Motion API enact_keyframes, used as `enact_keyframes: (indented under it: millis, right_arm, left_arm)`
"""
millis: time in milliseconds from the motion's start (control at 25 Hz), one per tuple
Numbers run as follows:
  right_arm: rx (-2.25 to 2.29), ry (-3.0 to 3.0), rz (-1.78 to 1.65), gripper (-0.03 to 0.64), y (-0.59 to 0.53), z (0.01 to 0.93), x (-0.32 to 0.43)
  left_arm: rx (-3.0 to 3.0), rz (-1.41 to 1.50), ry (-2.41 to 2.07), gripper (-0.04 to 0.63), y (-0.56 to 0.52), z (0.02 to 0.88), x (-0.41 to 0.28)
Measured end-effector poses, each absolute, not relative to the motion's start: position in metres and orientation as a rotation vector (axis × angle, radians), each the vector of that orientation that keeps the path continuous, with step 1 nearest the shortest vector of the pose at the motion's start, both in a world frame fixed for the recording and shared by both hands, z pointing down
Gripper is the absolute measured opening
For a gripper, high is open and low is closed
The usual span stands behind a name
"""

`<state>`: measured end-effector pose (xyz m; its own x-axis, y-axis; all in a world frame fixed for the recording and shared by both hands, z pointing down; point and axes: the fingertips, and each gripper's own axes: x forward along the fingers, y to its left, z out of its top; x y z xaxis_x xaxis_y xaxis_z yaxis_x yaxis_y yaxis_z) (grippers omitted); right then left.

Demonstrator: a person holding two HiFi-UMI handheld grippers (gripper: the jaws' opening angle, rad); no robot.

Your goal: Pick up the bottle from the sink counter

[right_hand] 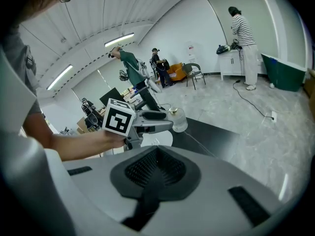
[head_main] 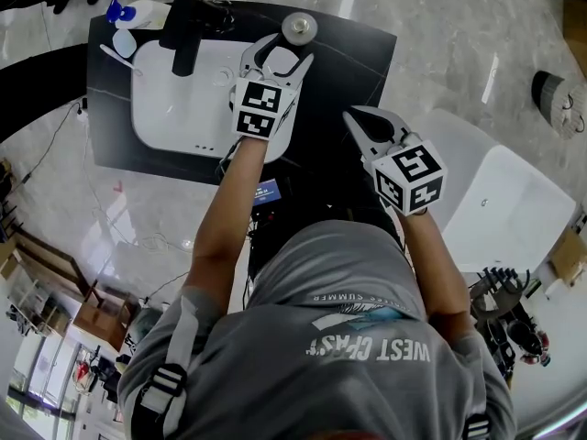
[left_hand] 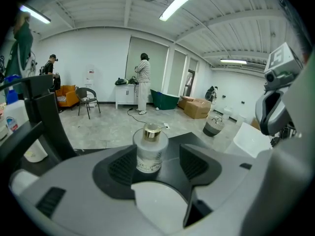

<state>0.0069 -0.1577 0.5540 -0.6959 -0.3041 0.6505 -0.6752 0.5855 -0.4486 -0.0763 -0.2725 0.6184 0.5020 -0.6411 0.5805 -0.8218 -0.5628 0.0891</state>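
A small clear bottle (head_main: 299,27) with a gold cap stands upright on the black counter (head_main: 353,58), beside the white sink (head_main: 179,104). My left gripper (head_main: 278,58) reaches over the sink rim with its jaws open toward the bottle. In the left gripper view the bottle (left_hand: 150,149) stands just ahead of the gap in my left gripper (left_hand: 156,167), and neither pad (left_hand: 120,168) touches it. My right gripper (head_main: 353,119) hovers off the counter's near right side, shut and empty. Its view shows the bottle (right_hand: 178,119) and the left gripper (right_hand: 170,122) from the side.
A black faucet (head_main: 188,30) rises at the back of the sink, with a blue-capped spray bottle (head_main: 138,12) beside it. A white tub (head_main: 514,209) sits on the floor to the right. People (left_hand: 142,82) stand far off in the room.
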Motion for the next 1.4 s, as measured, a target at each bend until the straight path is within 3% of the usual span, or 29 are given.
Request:
enact_keyframes:
  millis: [240,600,1400]
  right_arm:
    - [0.775,-2.290,0.960,0.002,-0.158,0.560,0.012]
    - [0.765,-2.282,0.967,0.002,-0.158,0.567,0.018]
    - [0.760,-2.250,0.971,0.002,-0.155,0.583,-0.005]
  left_arm:
    - [2.407,0.690,-1.269,0.339,-0.291,0.621,-0.076]
    - [2.412,0.656,-1.310,0.367,-0.317,0.627,-0.071]
    - [2.554,0.542,-1.213,0.347,-0.341,0.652,-0.085]
